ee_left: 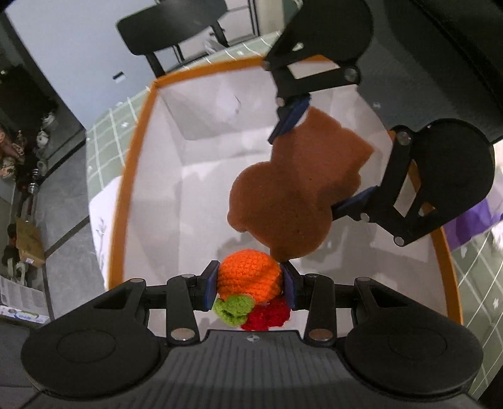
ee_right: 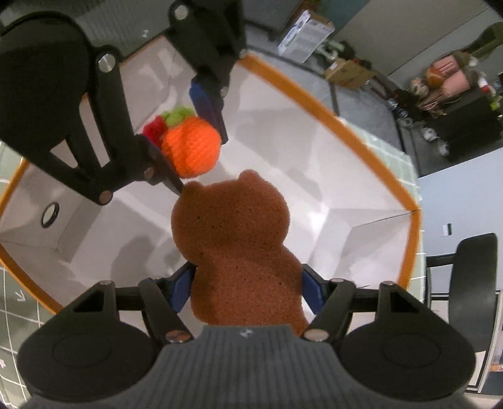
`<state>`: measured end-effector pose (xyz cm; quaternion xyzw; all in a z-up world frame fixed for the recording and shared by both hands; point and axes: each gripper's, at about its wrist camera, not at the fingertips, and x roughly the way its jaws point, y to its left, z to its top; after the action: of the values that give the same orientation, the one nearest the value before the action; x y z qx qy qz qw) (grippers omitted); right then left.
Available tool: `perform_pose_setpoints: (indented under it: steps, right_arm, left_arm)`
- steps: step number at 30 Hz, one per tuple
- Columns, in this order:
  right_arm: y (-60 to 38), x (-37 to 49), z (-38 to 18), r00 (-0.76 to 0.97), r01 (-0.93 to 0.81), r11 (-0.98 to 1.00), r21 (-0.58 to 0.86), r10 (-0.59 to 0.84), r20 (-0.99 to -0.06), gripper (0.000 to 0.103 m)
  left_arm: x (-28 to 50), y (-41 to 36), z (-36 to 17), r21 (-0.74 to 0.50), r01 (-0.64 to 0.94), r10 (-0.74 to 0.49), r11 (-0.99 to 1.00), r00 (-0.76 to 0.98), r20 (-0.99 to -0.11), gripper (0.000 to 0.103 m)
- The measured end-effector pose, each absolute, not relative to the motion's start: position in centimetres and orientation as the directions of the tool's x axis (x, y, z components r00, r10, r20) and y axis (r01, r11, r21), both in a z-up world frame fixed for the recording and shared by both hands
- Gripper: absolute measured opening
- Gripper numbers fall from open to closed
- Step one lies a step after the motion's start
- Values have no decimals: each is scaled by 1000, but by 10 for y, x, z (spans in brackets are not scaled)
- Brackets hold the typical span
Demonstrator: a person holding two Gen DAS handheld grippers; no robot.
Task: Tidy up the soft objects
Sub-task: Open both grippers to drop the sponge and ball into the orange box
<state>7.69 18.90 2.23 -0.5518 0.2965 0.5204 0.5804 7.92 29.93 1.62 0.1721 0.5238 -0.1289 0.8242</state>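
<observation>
My left gripper [ee_left: 250,284] is shut on an orange crocheted fruit [ee_left: 248,277] with a green leaf and a red part, held over a white box with an orange rim [ee_left: 125,176]. My right gripper [ee_right: 246,288] is shut on a brown bear-shaped sponge [ee_right: 239,248], also above the box's white inside. From the left wrist view the sponge [ee_left: 292,195] hangs just beyond the fruit, nearly touching it, between the right gripper's blue pads [ee_left: 289,119]. Seen from the right wrist, the fruit [ee_right: 191,148] sits between the left gripper's fingers [ee_right: 207,103] just past the sponge's ears.
The box stands on a green checked cloth [ee_left: 103,138]. A black chair [ee_left: 169,28] stands behind it, also visible at the right edge [ee_right: 471,283]. Cardboard boxes [ee_right: 306,31] and clutter line the floor by the walls. A purple item [ee_left: 468,223] lies right of the box.
</observation>
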Motion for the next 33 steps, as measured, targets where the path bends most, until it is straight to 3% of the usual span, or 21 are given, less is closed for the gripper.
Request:
perform_pose_setpoints:
  steps: [22, 25, 29, 33]
  right_arm:
    - [197, 83, -6, 155, -935, -279, -220, 236, -959, 72]
    - [198, 84, -6, 161, -934, -279, -224, 231, -960, 75]
    - [198, 83, 1, 167, -934, -268, -237, 258, -951, 91]
    - [192, 80, 17, 220, -919, -252, -303, 309, -925, 91]
  left_arm:
    - [88, 299, -4, 70, 428, -50, 901, 263, -964, 51]
    - [88, 299, 2, 84, 420, -43, 904, 285, -957, 51]
    - [83, 298, 17, 97, 407, -38, 908, 311, -950, 51]
    - [75, 299, 26, 112, 391, -28, 914, 336, -942, 51]
